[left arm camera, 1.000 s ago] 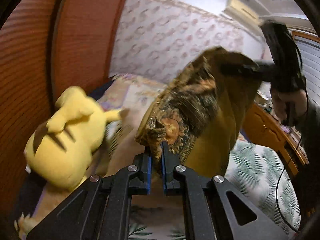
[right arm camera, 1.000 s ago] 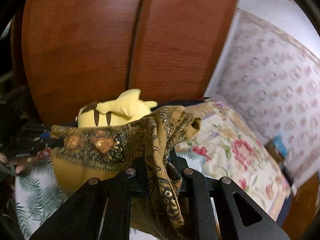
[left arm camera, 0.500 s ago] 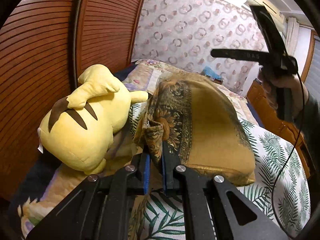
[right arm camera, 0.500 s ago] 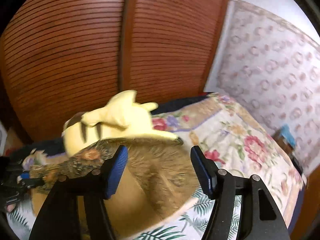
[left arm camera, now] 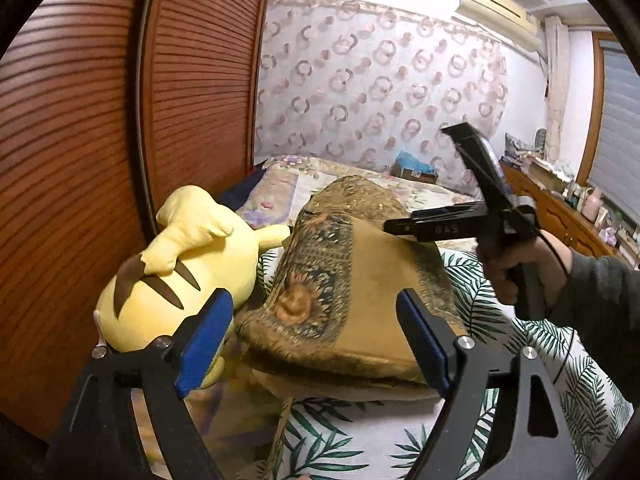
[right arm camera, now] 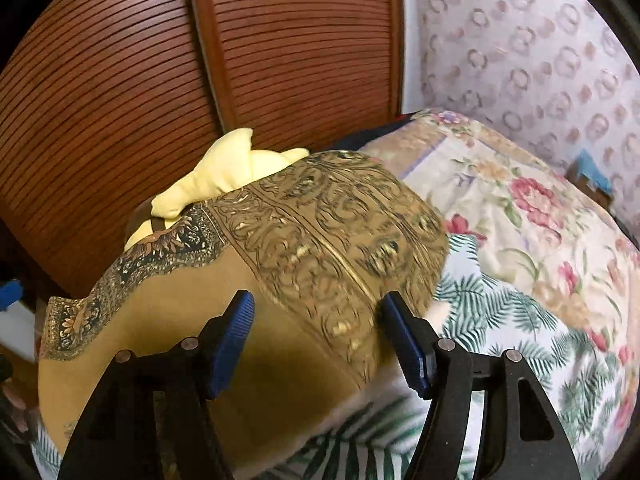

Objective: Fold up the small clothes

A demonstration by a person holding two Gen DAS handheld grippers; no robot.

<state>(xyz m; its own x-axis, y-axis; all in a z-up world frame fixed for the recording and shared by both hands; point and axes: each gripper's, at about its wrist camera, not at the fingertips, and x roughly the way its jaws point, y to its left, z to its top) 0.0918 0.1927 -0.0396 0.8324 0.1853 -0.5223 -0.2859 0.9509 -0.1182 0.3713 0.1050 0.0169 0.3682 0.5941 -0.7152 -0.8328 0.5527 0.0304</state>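
A mustard-brown scarf-like cloth [left arm camera: 360, 292] with a dark ornate border lies in a folded hump on the leaf-print bedspread [left arm camera: 500, 320]. My left gripper [left arm camera: 314, 300] hovers just in front of its near edge, jaws opening wide, pads off the fabric. In the right wrist view the cloth [right arm camera: 320, 248] spreads under my right gripper [right arm camera: 317, 304], which is open and holds nothing. From the left wrist view that right gripper [left arm camera: 418, 178] hangs over the cloth's far side, held by a hand [left arm camera: 516, 268].
A yellow plush toy [left arm camera: 180, 280] lies against the cloth's left side. A louvred wooden wardrobe [left arm camera: 80, 160] stands close on the left. A floral quilt [right arm camera: 520, 208] covers the bed beyond. A wooden dresser [left arm camera: 560, 208] with small items stands at the right.
Both grippers held the cloth up a second ago. The right one let go first and sank toward it; the left one has now opened, and the cloth has dropped onto the bed.
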